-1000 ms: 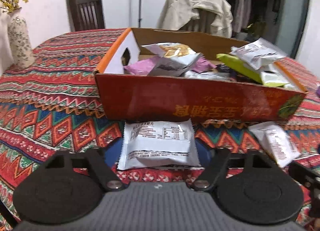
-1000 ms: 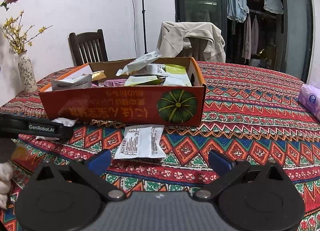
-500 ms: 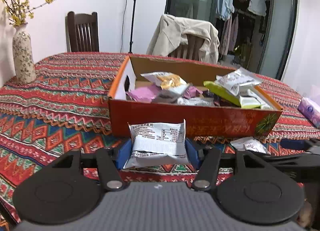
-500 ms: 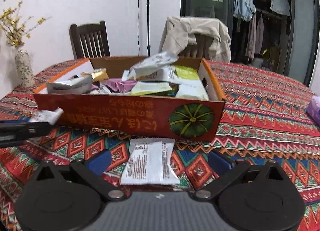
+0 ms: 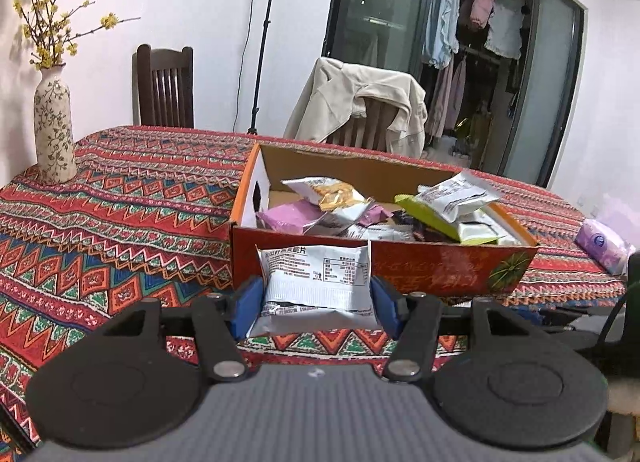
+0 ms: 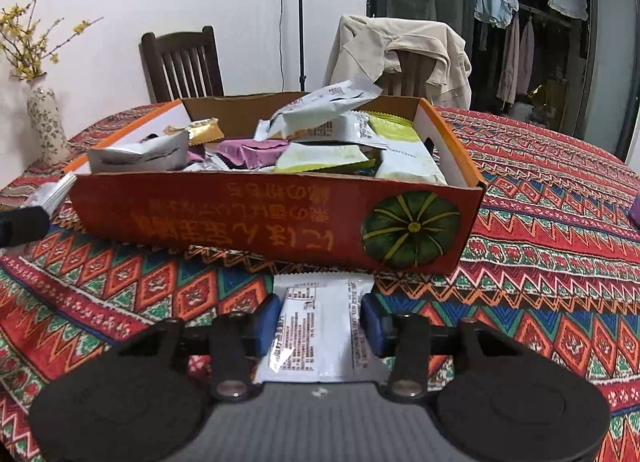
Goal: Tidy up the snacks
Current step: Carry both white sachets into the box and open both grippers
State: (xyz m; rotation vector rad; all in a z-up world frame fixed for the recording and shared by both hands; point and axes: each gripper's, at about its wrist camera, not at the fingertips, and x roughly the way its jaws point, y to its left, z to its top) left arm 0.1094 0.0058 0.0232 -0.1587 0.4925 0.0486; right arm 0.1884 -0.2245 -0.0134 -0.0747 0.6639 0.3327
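Note:
A red cardboard box holds several snack packets; it also shows in the right wrist view. My left gripper is shut on a silver snack packet and holds it raised in front of the box's near wall. My right gripper has closed its blue pads against both sides of a white snack packet that lies on the tablecloth just in front of the box. The left gripper's tip with its packet shows at the left edge of the right wrist view.
A patterned tablecloth covers the table. A flower vase stands at the far left. A purple tissue pack lies at the right. Two chairs stand behind the table, one draped with a beige jacket.
My left gripper closed on the silver packet and lifted it off the cloth. My right gripper moved forward over the white packet and closed its pads onto it.

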